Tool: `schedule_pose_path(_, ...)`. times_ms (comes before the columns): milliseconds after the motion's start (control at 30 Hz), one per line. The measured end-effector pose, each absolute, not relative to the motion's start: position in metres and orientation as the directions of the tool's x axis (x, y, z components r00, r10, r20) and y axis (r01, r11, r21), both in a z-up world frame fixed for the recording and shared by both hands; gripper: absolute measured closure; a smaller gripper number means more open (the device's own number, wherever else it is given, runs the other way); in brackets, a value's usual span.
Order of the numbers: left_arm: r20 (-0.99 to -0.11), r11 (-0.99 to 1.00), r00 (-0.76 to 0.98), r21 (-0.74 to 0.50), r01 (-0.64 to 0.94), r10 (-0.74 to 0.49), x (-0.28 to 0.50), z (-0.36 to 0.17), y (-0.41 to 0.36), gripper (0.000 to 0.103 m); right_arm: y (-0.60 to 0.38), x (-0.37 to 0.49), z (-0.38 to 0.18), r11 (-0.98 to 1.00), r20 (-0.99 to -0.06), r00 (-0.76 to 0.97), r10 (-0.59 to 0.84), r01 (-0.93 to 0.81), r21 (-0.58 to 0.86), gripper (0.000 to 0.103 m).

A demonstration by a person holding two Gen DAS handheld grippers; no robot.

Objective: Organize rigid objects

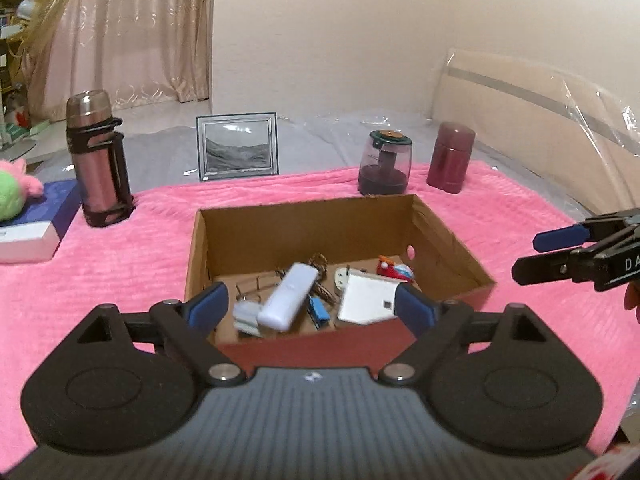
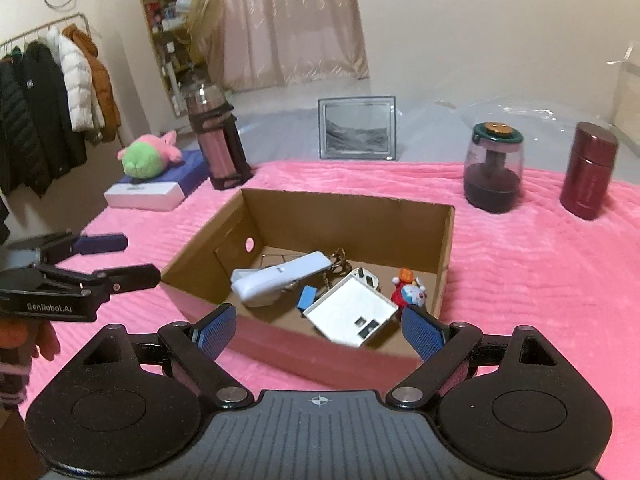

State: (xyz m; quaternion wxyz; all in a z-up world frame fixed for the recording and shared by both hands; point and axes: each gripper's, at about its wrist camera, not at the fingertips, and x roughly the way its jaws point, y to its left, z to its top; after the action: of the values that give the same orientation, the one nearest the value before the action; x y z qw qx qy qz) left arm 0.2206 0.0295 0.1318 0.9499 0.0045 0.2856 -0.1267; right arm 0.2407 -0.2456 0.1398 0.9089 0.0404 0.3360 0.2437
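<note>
Both of my grippers hang with jaws spread and nothing held, the left gripper [image 1: 312, 308] and right gripper [image 2: 320, 330] at the near rim of the open cardboard box [image 2: 448, 256] on the pink blanket [image 2: 540, 280]. Inside, a white remote [image 2: 280, 280] lies flat, long axis running diagonally toward the far right corner, beside a white adapter [image 2: 352, 312] and what seems a small figurine [image 2: 408, 290], somewhat blurred. Blanket lies open on every side of the box.

Cream walls [image 2: 480, 20], pink curtain [image 2: 292, 20], bookshelf [image 2: 160, 0] & coat rack [image 2: 40, 36].
</note>
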Motion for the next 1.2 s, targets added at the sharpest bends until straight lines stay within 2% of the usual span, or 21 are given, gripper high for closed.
schedule_pose_path(200, -0.511, 0.967, 0.822, -0.103, 0.231, -0.251, 0.166, 0.131, 0.034, 0.015, -0.251, 0.186, 0.142, 0.897, -0.544, 0.714, 0.441, -0.375, 0.234, 0.016)
schedule_pose_path(333, -0.47, 0.984, 0.864, -0.09, 0.156, -0.18, 0.126, 0.131, 0.036, 0.003, -0.253, 0.151, 0.139, 0.912, -0.524, 0.746, 0.41, -0.339, 0.23, 0.016)
schedule_pose_path(567, -0.444, 0.993, 0.89, -0.085, 0.078, -0.107, 0.065, 0.136, 0.041, 0.003, -0.261, 0.092, 0.125, 0.926, -0.517, 0.77, 0.373, -0.28, 0.252, 0.016)
schedule_pose_path(700, -0.483, 0.997, 0.874, -0.076, 0.027, -0.06, 0.039, 0.134, 0.041, 0.003, -0.267, 0.064, 0.118, 0.934, -0.527, 0.774, 0.351, -0.255, 0.249, 0.016)
schedule_pose_path(1200, -0.571, 0.996, 0.819, -0.086, 0.005, -0.053, -0.025, 0.095, 0.018, 0.003, -0.263, 0.002, 0.101, 0.941, -0.549, 0.766, 0.334, -0.235, 0.245, 0.016)
